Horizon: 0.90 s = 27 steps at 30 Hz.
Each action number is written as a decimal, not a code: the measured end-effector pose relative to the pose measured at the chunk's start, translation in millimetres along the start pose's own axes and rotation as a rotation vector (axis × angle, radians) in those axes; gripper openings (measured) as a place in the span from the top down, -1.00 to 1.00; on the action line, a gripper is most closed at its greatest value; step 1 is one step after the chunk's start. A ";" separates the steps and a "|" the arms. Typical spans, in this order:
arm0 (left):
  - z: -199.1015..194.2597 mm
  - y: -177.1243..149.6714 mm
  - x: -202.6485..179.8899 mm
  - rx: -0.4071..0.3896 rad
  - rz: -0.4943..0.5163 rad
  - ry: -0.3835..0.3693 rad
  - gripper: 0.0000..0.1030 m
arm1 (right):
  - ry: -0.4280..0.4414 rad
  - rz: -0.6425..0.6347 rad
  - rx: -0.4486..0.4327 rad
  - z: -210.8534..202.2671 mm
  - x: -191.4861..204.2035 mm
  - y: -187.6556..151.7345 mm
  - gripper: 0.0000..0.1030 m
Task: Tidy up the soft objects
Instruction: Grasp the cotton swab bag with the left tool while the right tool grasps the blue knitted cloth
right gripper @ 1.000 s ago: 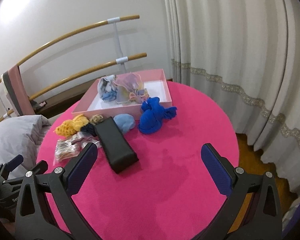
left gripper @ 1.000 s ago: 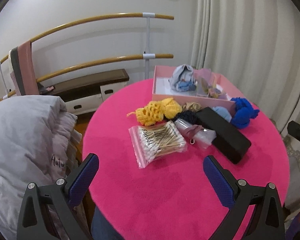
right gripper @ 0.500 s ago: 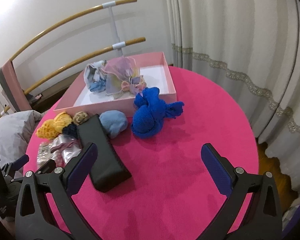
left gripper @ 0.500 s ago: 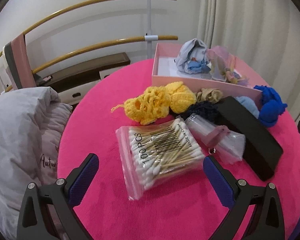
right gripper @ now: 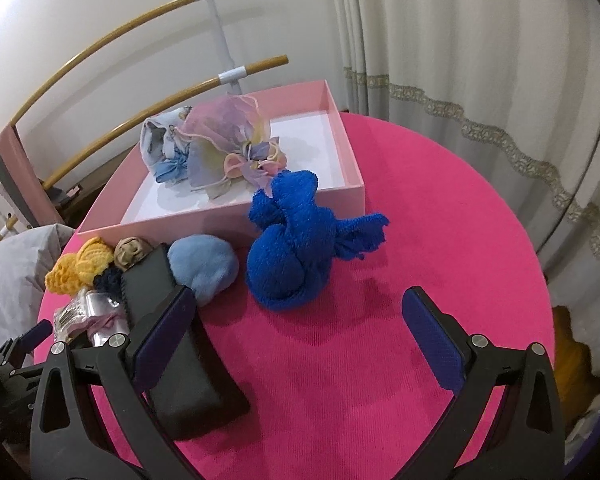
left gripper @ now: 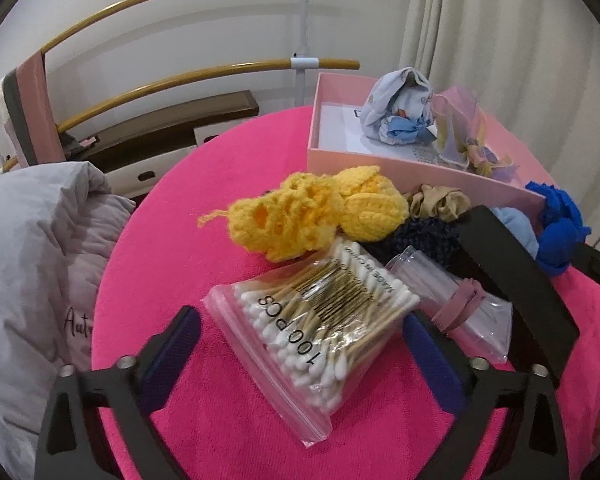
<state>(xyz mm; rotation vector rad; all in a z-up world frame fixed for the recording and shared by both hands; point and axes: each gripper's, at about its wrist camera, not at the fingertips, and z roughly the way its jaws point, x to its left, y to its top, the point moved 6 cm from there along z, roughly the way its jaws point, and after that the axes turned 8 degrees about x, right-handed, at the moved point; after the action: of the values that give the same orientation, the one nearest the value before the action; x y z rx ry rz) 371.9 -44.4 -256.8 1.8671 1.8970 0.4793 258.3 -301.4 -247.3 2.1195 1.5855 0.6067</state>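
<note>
A pink box (left gripper: 420,172) (right gripper: 352,168) at the back of the pink round table holds a white-blue cloth (left gripper: 400,108) and a pastel gauze bundle (right gripper: 228,144). In front lie a yellow crochet piece (left gripper: 300,212), a beige scrunchie (left gripper: 436,200), a navy knit (left gripper: 420,236), a light blue pouf (right gripper: 204,268) and a knotted blue cloth (right gripper: 296,248). My left gripper (left gripper: 300,340) is open, its fingers either side of a bag of cotton swabs (left gripper: 320,320). My right gripper (right gripper: 296,316) is open, just short of the blue cloth.
A black case (right gripper: 180,344) (left gripper: 516,288) and a clear plastic pouch (left gripper: 460,304) lie mid-table. A grey duvet (left gripper: 28,264) sits left of the table, wooden rails (left gripper: 180,76) behind, curtains (right gripper: 480,80) to the right.
Both grippers moved forward and lower toward the objects: the left closed in over the cotton swab bag, the right toward the blue cloth. Both stayed open.
</note>
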 end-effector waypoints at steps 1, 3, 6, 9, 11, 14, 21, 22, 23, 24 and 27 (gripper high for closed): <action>0.2 -1.2 1.0 0.008 -0.001 -0.012 -0.50 | 0.002 0.003 0.002 2.3 -0.4 1.2 -1.00; 2.2 -1.9 1.6 0.018 0.001 -0.023 -0.41 | 0.006 0.011 0.006 7.1 -1.9 4.0 -1.00; 1.6 -2.4 2.4 0.017 0.005 -0.032 -0.33 | 0.011 0.022 0.004 14.3 -4.0 11.4 -1.00; -1.0 -3.3 3.9 0.018 0.007 -0.033 -0.21 | 0.013 0.031 0.014 25.2 -5.1 17.6 -0.92; -3.4 -5.6 5.7 0.021 0.009 -0.035 -0.13 | 0.018 0.034 0.027 32.3 -6.2 18.2 -0.24; -9.4 -9.7 5.8 0.024 0.011 -0.032 -0.04 | 0.028 0.027 0.040 38.2 -5.8 16.0 0.24; -27.5 -22.0 5.1 0.026 0.023 -0.030 0.11 | 0.039 -0.014 0.002 11.7 -2.2 13.2 0.33; -31.1 -24.4 4.6 0.026 0.025 -0.032 0.13 | 0.041 -0.016 -0.001 8.3 -2.4 12.8 0.33; -34.0 -25.8 4.7 0.024 0.024 -0.034 0.15 | 0.039 -0.021 -0.004 5.1 -2.0 12.8 0.33; -38.3 -27.6 5.1 0.021 0.022 -0.035 0.16 | 0.036 -0.026 -0.007 1.8 -1.1 13.3 0.33; -52.3 -30.2 4.9 0.009 0.020 -0.038 0.18 | 0.036 -0.039 -0.025 -10.0 2.4 16.0 0.33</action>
<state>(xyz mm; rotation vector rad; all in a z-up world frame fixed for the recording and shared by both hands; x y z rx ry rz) 318.5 -37.6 -228.8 1.8895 1.8606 0.4394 265.6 -302.5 -229.8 2.0657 1.6257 0.6516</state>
